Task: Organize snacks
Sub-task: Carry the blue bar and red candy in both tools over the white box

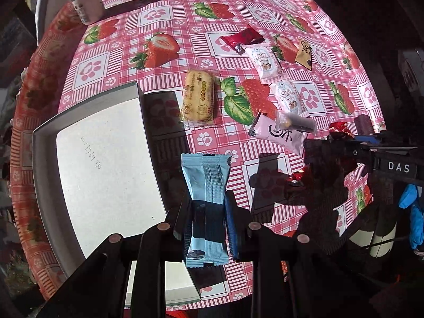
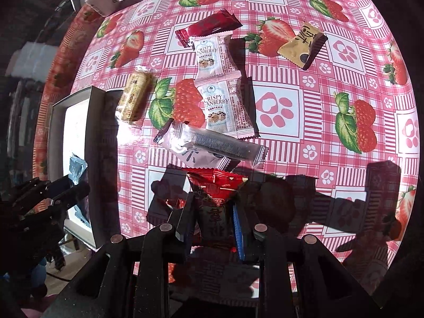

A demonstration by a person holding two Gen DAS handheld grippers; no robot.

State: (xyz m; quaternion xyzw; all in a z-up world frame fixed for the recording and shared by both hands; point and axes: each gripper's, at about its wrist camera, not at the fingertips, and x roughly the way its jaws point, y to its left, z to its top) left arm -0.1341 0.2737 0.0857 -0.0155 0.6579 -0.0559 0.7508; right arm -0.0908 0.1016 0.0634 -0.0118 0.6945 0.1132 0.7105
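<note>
My left gripper is shut on a light blue snack packet, held above the table just right of the white box. My right gripper is shut on a red snack packet, held above the table. In the right wrist view the left gripper and its blue packet sit over the white box. Loose snacks lie on the table: a yellow biscuit pack, two Crispy Cranberry packs, a dark red pack, a pink pack, a clear-wrapped dark stick.
A strawberry-print pink tablecloth covers the round table. A white bottle stands at the far left edge. A beige and brown packet lies at the far right. The right gripper shows in the left wrist view.
</note>
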